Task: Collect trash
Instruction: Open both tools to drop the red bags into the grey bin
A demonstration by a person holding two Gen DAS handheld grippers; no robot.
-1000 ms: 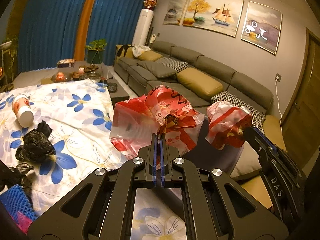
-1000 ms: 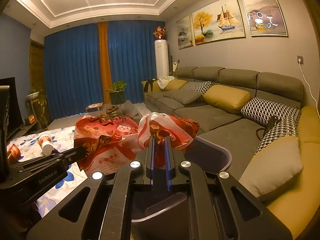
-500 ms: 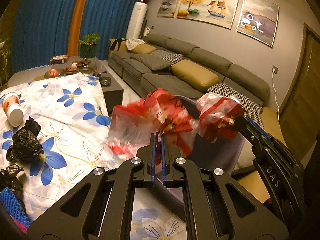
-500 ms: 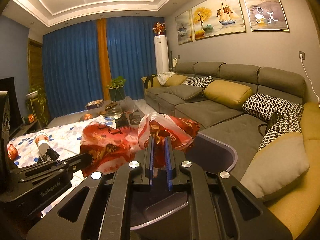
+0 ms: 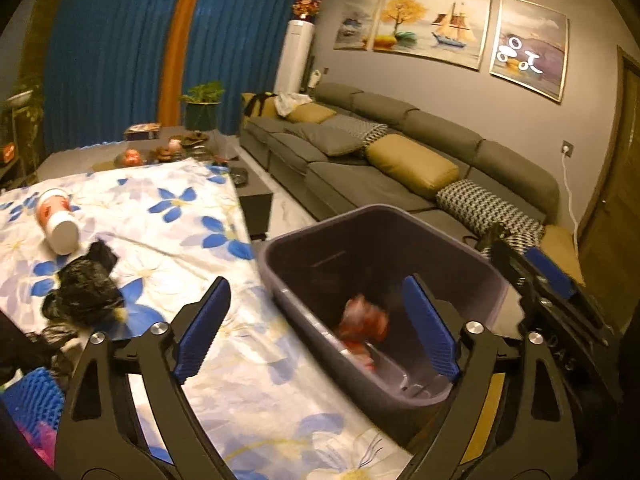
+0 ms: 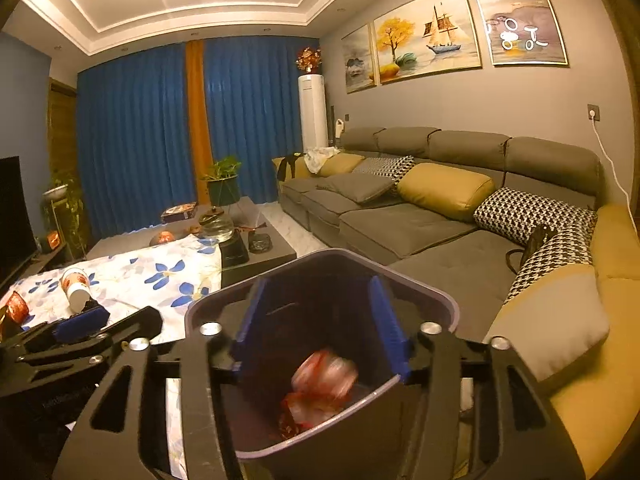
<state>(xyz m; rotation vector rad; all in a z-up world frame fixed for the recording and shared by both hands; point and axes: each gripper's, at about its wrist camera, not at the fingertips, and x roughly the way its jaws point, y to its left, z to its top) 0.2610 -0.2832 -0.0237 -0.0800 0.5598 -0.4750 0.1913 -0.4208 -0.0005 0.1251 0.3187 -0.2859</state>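
Observation:
A dark purple bin (image 5: 372, 209) stands at the table's edge, right in front of both grippers. Blurred red plastic bags (image 5: 362, 316) are dropping inside it, also seen from the right wrist (image 6: 324, 376). My left gripper (image 5: 316, 284) is over the bin's near rim, its jaws opening wide with nothing between the pads. My right gripper (image 6: 318, 282) hangs above the bin (image 6: 320, 304), its jaws opening too, the bags loose below them. On the floral cloth (image 5: 180, 208) lie a crumpled black bag (image 5: 84, 292), a tipped paper cup (image 5: 58, 220) and a blue foam net (image 5: 28, 396).
A grey sofa (image 6: 400, 224) with yellow and checked cushions runs along the right wall. Beyond the cloth, a dark coffee table (image 6: 256, 256) holds a glass teapot and small items. A plant (image 6: 222, 176) and blue curtains are at the back, a TV (image 6: 10, 208) at the left.
Both grippers, shut on the red bags over the bin before, have sprung open. The bags have fallen into the bin, uncovering its inside.

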